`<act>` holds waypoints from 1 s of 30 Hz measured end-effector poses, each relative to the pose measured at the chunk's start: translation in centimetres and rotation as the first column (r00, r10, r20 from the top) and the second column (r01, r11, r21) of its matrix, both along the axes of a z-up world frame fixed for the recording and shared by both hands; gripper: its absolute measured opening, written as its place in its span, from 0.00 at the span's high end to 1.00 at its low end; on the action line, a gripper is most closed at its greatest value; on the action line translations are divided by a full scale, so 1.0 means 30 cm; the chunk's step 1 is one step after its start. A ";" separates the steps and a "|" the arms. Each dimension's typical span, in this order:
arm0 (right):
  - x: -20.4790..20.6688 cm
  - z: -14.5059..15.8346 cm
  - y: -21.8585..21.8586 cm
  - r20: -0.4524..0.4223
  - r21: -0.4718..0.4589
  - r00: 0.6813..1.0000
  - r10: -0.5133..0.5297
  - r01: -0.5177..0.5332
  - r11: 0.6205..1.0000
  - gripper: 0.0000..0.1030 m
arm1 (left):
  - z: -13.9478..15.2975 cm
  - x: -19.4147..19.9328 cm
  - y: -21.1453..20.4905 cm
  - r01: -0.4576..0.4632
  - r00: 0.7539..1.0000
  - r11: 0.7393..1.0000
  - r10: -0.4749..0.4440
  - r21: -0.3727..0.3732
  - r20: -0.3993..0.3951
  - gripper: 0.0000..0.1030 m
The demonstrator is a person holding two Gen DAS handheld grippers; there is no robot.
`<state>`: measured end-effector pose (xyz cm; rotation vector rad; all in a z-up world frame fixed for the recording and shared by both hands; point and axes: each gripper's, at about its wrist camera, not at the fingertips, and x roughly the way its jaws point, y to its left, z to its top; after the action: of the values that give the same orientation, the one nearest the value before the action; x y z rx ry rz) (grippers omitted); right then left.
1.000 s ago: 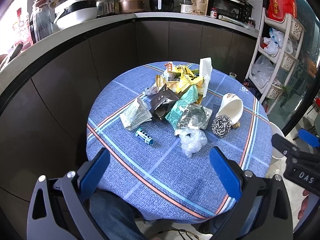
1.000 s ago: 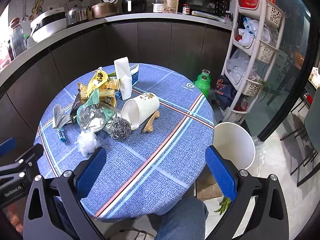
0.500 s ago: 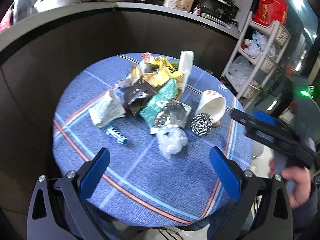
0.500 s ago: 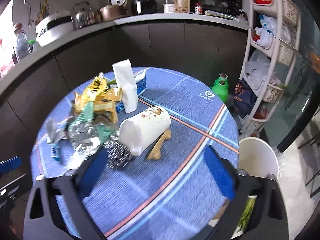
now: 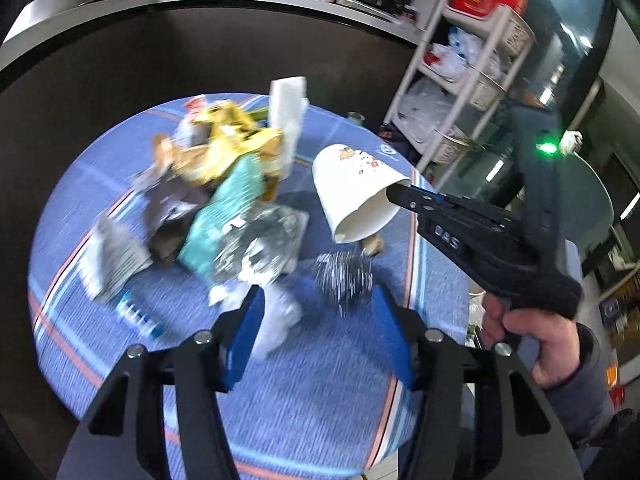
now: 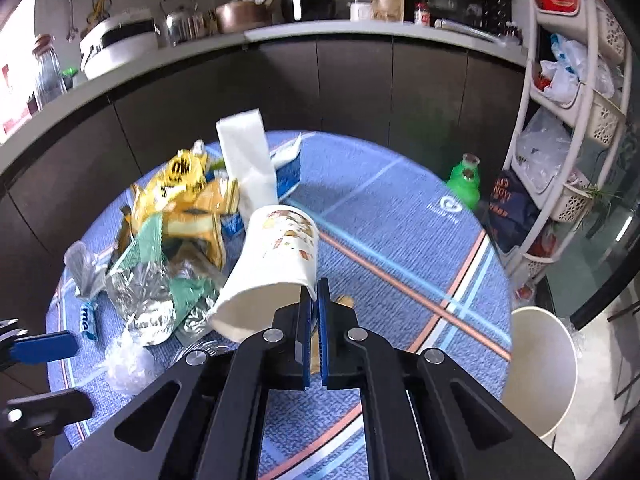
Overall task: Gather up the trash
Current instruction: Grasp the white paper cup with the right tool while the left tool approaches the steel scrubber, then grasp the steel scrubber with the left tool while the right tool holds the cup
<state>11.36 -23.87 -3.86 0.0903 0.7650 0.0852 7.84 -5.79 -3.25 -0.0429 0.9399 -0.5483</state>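
Since a second ago both your hands have dropped toward the table [image 5: 280,420], and the paper cup [image 5: 356,192] now hangs tilted, mouth down, above the steel scourer [image 5: 344,280]. Left wrist view: your left tongs [image 5: 316,340] are closing with nothing between them yet, the crumpled plastic bag [image 5: 276,320] just ahead. Right wrist view: your right tongs [image 6: 316,300] pinch the paper cup [image 6: 276,256] by its rim. It's light, thin-walled and crushes easily, so keep pressure modest; the white bin [image 6: 536,368] waits beside the table.
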 end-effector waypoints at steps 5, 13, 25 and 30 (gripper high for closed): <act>-0.051 0.050 -0.073 0.058 0.031 0.997 -0.046 0.045 0.999 0.97 | -0.033 0.049 -0.130 0.066 0.998 0.997 -0.065 0.037 -0.016 0.46; -0.135 0.071 -0.169 0.063 0.058 0.992 -0.109 0.105 0.993 0.97 | -0.080 0.059 -0.222 0.086 0.996 0.976 -0.090 0.200 0.013 0.45; -0.218 0.051 -0.177 0.040 0.128 0.993 -0.108 0.102 0.987 0.97 | -0.093 0.062 -0.171 0.046 0.999 0.960 -0.050 0.277 0.008 0.71; -0.248 0.073 -0.185 0.057 0.145 0.992 -0.112 0.103 0.984 0.97 | -0.048 0.048 -0.165 0.039 0.999 0.967 -0.044 0.251 0.014 0.90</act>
<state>3.91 -29.42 -1.67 0.2626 0.6878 0.0396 9.27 -10.74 -4.69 0.2095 0.9873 -0.4638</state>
